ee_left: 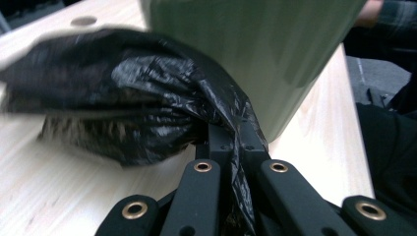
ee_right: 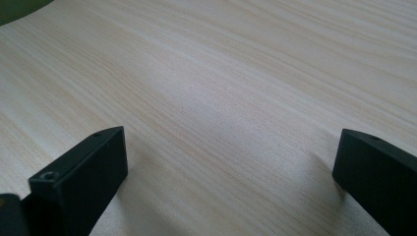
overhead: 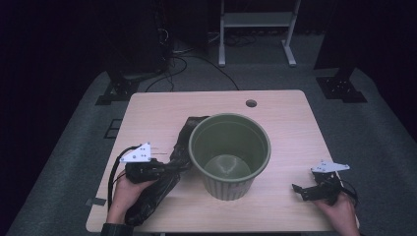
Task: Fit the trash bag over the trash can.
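The left hand-held gripper [ee_left: 231,147] is clamped on a fold of the black bin bag [ee_left: 128,108], which lies on the worktop [overhead: 290,123] just beside the green bin [overhead: 229,152]. Farther off, the right hand-held gripper [overhead: 307,189] rests with jaws apart. I think lifting the bag above the rim before spreading it would work best.

My left gripper [overhead: 169,166] — matte black linkage arms set with brass-ringed rivets, a grey three-cornered plate on top and a black cable looping behind. My right gripper [overhead: 301,190] shows blocky black jaws and the same plate — dark cuff at my left wrist.
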Demonstrator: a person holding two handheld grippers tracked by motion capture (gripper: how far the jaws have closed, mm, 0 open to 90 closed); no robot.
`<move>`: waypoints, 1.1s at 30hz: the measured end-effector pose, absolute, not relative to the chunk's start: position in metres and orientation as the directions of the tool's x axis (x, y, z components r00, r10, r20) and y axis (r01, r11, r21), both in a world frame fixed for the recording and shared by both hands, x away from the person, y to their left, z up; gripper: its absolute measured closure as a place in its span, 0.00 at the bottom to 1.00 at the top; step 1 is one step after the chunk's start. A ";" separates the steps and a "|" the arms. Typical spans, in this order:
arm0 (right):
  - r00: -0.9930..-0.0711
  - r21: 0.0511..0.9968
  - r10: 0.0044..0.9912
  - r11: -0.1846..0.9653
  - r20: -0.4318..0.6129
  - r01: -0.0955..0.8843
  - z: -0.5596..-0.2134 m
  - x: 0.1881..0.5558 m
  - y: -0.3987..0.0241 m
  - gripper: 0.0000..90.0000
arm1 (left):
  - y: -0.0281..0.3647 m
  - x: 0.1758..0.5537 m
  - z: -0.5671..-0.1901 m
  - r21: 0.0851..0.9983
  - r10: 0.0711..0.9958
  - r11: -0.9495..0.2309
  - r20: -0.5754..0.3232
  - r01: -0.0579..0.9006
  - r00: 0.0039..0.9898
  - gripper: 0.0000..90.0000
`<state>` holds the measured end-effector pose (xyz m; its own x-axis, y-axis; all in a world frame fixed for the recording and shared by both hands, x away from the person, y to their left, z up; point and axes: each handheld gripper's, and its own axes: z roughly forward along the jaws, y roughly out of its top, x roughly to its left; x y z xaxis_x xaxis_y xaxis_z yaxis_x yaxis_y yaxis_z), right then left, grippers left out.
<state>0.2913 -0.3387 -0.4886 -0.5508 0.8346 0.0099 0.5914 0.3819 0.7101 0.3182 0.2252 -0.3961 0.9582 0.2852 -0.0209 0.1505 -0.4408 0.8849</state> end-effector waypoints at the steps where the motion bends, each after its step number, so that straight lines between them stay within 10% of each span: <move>1: -0.551 0.710 0.835 0.382 0.010 0.592 -0.489 0.291 -0.339 0.00 | 0.224 0.317 -0.392 0.892 0.267 -0.431 -0.021 0.139 0.964 0.98; 33: -0.551 0.710 0.834 0.383 0.009 0.591 -0.489 0.291 -0.339 0.00 | 0.200 0.298 -0.318 0.956 0.086 -0.290 0.069 -0.041 0.994 0.98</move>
